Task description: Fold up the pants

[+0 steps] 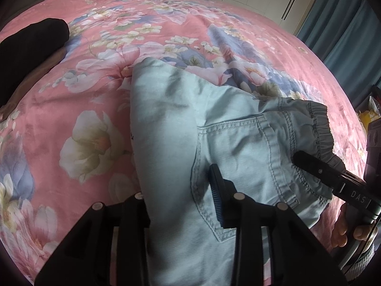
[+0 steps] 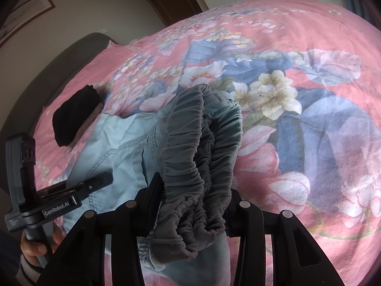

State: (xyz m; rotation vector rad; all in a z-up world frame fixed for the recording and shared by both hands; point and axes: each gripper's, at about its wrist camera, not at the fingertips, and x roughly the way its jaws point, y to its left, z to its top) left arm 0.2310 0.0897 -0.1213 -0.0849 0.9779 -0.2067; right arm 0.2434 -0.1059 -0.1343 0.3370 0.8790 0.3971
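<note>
R gripper [image 2: 193, 205] clamps bunched grey elastic waistband [image 2: 202, 147] of the light-blue denim pants [image 1: 181, 124] between its jaws. L gripper [image 1: 181, 202]: jaws narrow, a thick fold of pants between them; can't tell if pads press. Beyond jaws, pants lie on pink floral bedspread [image 1: 71, 95]; farther left, a black garment [image 1: 31, 45].

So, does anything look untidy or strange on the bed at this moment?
Only the pants: the grey elastic waistband is bunched up in the right gripper, not flat. A dark folded garment lies neatly beyond. Nothing looks damaged.
</note>
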